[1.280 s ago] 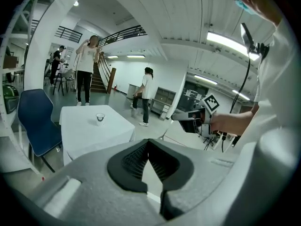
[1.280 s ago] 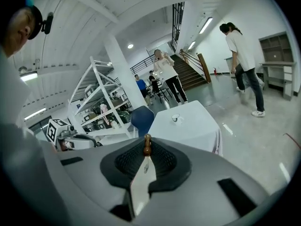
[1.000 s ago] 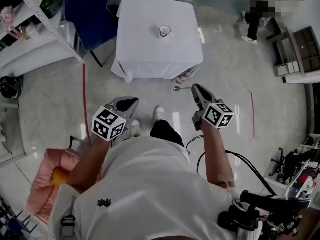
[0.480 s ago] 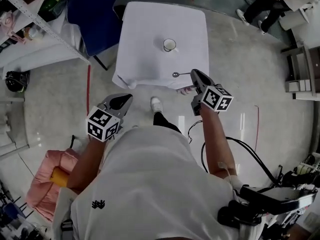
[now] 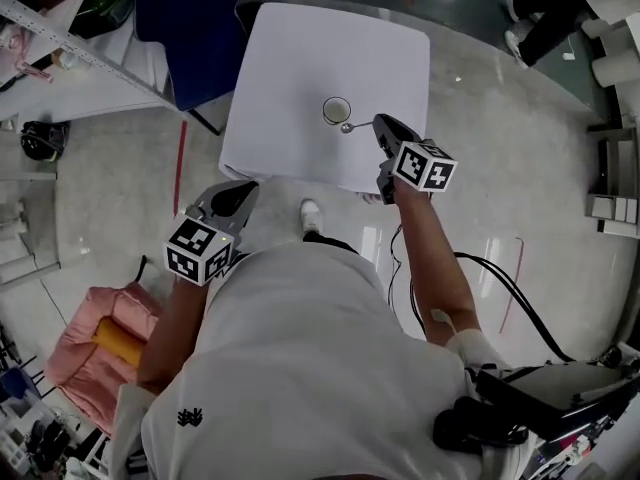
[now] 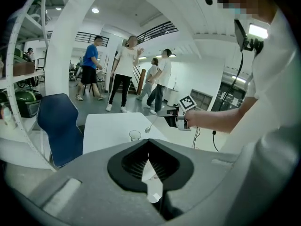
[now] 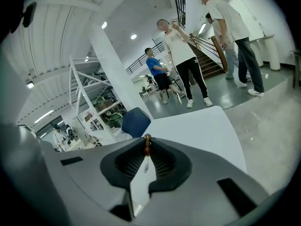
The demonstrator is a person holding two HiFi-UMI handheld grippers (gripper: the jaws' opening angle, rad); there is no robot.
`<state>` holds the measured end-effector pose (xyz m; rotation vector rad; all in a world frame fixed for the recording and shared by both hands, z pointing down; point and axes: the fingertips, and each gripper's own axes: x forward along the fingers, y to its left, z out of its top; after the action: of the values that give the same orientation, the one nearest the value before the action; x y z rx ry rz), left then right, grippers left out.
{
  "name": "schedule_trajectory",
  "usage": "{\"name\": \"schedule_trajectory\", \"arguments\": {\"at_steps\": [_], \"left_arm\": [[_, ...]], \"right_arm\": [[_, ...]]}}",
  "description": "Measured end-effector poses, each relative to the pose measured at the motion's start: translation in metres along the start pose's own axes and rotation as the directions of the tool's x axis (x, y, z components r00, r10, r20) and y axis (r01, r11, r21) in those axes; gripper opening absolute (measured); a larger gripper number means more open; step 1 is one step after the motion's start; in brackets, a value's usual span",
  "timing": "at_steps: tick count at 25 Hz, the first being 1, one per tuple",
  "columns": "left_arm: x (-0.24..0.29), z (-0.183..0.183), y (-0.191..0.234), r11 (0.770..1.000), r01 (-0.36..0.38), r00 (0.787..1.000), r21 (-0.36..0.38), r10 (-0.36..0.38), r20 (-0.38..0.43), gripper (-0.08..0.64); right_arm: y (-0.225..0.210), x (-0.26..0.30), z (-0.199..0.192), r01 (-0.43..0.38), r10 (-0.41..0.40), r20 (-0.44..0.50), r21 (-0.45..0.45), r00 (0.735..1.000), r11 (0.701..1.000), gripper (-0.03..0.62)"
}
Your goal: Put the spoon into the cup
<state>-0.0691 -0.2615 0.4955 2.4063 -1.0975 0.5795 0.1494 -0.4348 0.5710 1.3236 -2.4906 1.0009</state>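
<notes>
A small cup (image 5: 336, 110) stands upright near the middle of the white-clothed table (image 5: 290, 78). My right gripper (image 5: 378, 123) reaches over the table's near right part and is shut on a metal spoon (image 5: 350, 126). The spoon's bowl hovers just beside the cup's near right rim. In the right gripper view only the spoon's handle end (image 7: 147, 145) shows, pinched between the jaws of the right gripper (image 7: 147, 148); the cup is hidden there. My left gripper (image 5: 245, 188) hangs short of the table's near edge, jaws together and empty. The left gripper view shows the cup (image 6: 135, 135) and spoon (image 6: 151, 125) ahead.
A blue chair (image 5: 185, 28) stands at the table's left side, with metal shelving (image 5: 60, 38) beyond it. A pink bag (image 5: 85, 353) lies on the floor at lower left. Several people (image 6: 123, 72) stand beyond the table. A black cable (image 5: 500, 288) trails on the right.
The table has drawn closer. My right gripper carried the spoon forward from over the floor to beside the cup. My left gripper advanced too but stays before the table edge.
</notes>
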Motion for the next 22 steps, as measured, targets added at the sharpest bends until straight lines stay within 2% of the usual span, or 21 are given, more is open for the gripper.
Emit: {"name": "schedule_trajectory", "arguments": {"at_steps": [8, 15, 22], "left_arm": [[0.017, 0.017, 0.028, 0.990, -0.128, 0.992, -0.060, 0.127, -0.012, 0.011], [0.020, 0.015, 0.044, 0.977, -0.191, 0.981, -0.091, 0.186, -0.055, 0.009], [0.021, 0.014, 0.051, 0.967, -0.227, 0.973, -0.116, 0.220, -0.072, 0.011]], "right_arm": [[-0.047, 0.075, -0.002, -0.027, 0.027, -0.079, 0.002, 0.997, 1.000, 0.043], [-0.070, 0.124, -0.025, -0.028, 0.029, -0.140, 0.011, 0.990, 1.000, 0.043], [-0.086, 0.148, -0.049, -0.024, 0.029, -0.178, 0.028, 0.984, 0.999, 0.043]]}}
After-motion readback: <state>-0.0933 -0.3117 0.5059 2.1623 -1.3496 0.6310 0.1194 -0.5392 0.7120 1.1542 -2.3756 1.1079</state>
